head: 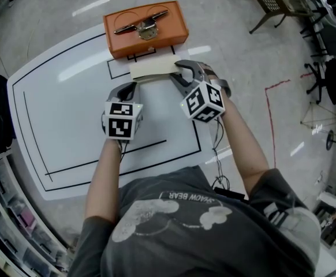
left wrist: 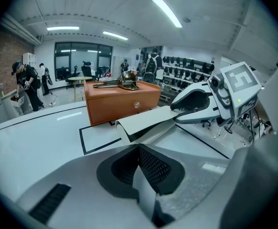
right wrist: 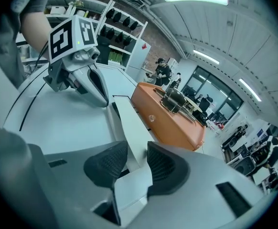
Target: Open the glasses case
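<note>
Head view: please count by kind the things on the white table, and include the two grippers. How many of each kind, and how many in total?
Orange box: 1
Folded glasses on top of it: 1
Cream flat case: 1
Grippers: 2, the left gripper and the right gripper
Total: 5

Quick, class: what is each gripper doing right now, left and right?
Left gripper: closed, tips at one end of the flat cream case; nothing visible between them.
Right gripper: closed on that case's other end.
</note>
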